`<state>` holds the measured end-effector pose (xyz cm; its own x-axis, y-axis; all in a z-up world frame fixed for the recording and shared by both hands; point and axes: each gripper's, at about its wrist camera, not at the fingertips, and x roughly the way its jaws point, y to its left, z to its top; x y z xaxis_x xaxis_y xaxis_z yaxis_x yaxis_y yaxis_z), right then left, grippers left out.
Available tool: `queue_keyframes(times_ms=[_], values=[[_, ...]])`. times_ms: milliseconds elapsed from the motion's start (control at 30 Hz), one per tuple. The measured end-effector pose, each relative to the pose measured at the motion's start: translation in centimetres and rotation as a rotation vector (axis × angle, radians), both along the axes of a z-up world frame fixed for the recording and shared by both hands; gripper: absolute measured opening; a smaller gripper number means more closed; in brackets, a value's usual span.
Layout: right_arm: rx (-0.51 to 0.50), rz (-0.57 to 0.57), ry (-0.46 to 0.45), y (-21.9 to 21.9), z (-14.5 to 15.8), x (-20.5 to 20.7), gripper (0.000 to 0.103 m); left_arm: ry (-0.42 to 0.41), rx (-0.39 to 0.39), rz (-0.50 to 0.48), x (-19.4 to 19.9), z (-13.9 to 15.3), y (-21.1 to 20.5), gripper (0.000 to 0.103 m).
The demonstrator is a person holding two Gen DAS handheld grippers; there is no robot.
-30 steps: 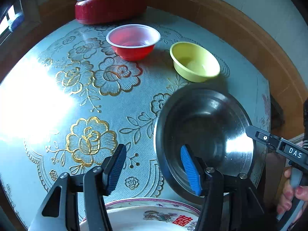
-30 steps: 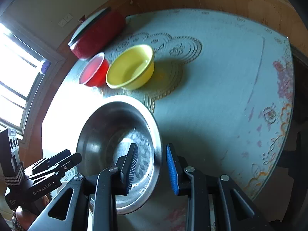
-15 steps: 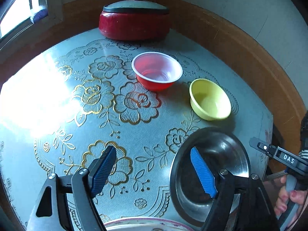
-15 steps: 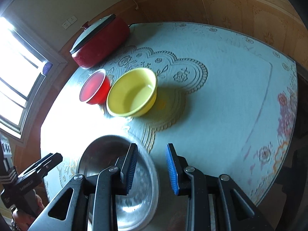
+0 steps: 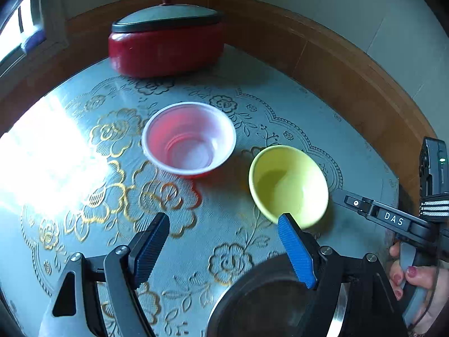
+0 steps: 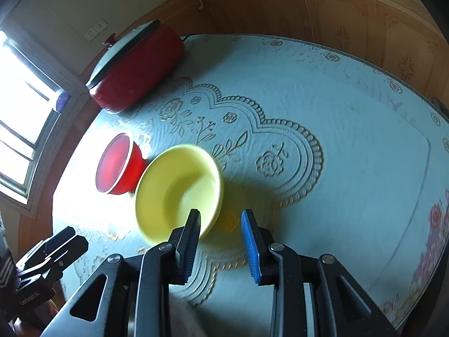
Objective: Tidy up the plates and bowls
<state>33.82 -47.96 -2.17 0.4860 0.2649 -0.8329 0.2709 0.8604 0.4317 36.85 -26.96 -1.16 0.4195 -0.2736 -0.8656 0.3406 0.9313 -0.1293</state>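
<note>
A yellow bowl [image 5: 289, 185] and a red plastic bowl [image 5: 189, 140] stand side by side on the flowered tablecloth [image 5: 84, 146]. My left gripper [image 5: 223, 241] hangs open above the cloth in front of them, with nothing between its fingers. Under its right finger lies a steel bowl [image 5: 263, 303], cut off by the frame's bottom edge. In the right wrist view the yellow bowl [image 6: 179, 191] sits just ahead, the red bowl [image 6: 118, 165] behind it to the left. My right gripper [image 6: 221, 238] is open with a narrow, empty gap, its left finger over the bowl's near rim.
A red lidded pot [image 5: 165, 42] stands at the table's far edge against a wood-panelled wall [image 5: 350, 78]. A hand [image 5: 407, 275] holds the right gripper at the left view's right side. Bright window glare washes out the cloth's left part.
Both grippers moved forward toward the yellow and red bowls. The steel bowl slid to the bottom of both views, and the patterned plate left the left view. The left jaws opened wider.
</note>
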Motion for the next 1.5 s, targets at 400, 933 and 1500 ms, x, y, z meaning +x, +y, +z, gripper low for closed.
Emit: queue_keyframes(times_ms=[400,933,1500], values=[[0.024,0.073,0.034,-0.2,-2.8,4.2,0.03,0.096,0.068,-0.064,4.6,-3.7,-4.7,0.071],[0.016,0.122,0.033,0.7,-4.2,4.8,0.009,0.155,0.133,-0.153,5.6,-7.8,-8.2,0.018],[0.0,0.087,-0.019,0.3,-0.9,1.7,0.008,0.093,0.05,-0.142,2.3,-3.8,-7.3,0.014]])
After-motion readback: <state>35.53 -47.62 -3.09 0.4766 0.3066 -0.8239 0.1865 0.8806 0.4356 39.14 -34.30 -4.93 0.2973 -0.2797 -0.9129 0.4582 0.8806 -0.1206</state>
